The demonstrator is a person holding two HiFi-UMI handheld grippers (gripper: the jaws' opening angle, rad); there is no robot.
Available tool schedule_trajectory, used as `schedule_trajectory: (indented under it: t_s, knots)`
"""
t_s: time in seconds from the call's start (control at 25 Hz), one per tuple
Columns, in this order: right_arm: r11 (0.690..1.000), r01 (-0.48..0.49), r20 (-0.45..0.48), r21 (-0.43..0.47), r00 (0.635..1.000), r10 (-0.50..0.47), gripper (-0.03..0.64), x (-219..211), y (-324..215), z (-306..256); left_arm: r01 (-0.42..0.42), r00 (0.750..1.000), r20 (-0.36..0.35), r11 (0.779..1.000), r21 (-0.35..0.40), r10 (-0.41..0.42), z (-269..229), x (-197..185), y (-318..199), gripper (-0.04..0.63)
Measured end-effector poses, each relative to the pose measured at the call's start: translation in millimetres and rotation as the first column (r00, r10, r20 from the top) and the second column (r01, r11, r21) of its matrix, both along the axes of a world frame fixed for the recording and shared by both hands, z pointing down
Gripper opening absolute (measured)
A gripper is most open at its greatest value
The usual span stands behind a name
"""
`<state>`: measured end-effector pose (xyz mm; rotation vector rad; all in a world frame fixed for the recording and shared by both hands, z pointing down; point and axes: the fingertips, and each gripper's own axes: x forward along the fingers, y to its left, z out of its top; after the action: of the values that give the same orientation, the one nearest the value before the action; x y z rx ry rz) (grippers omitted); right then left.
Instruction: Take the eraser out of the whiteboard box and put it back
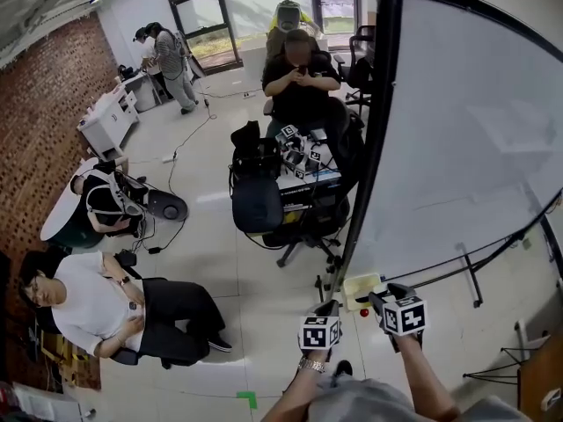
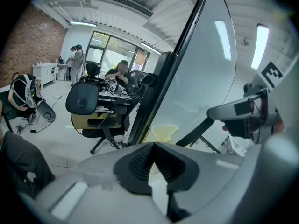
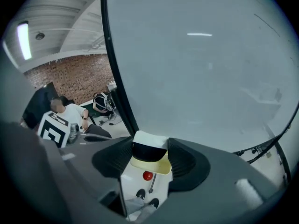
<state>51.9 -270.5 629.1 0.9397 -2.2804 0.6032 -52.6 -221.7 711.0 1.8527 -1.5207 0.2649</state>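
Right gripper [image 3: 150, 153] is clamped on the eraser [image 3: 149, 141], holding it right at the mouth of the box [image 3: 162, 165]. Left gripper [image 2: 153, 146] has its jaws together on nothing, just beside the box. The whiteboard [image 1: 466, 130] rises directly behind the box, which sits at its foot. I can't tell whether this is the lift out or the return. To finish, I'd say the eraser must go straight down inside the rim before being released. The board's frame crowds the far side of the box, a red ball [image 3: 147, 175] lies just before it, and the near side is open floor.
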Motion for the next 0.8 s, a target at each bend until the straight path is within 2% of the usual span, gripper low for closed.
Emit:
schedule_trajectory:
  t_s: [0.08, 0.28, 0.52, 0.68, 0.8]
  knots:
    - [1.0, 0.004, 0.006, 0.004, 1.0, -0.004, 0.244, -6, -4, 3, -0.005, 1.0, 0.0, 1.0, -0.007, 0.005, 1, 4, 2, 0.006]
    - [0.997, 0.082, -0.077, 0.016, 0.994, -0.081, 0.242, -7, 4, -6, -0.014, 1.0, 0.012, 1.0, -0.003, 0.014, -4, 13, 7, 0.006]
    - [0.996, 0.077, -0.156, -0.053, 0.984, -0.084, 0.244, -7, 8, 59, -0.001, 1.0, 0.023, 1.0, -0.005, 0.001, -5, 14, 9, 0.006]
    - [0.991, 0.063, -0.127, -0.118, 0.989, -0.078, 0.244, -10, 12, 84, 0.014, 0.999, 0.039, 1.0, -0.002, -0.013, -9, 13, 9, 0.006]
    - [0.993, 0.059, -0.089, -0.098, 0.994, -0.068, 0.244, -12, 10, 81, 0.022, 0.999, 0.046, 1.0, -0.009, -0.022, -7, 16, 12, 0.006]
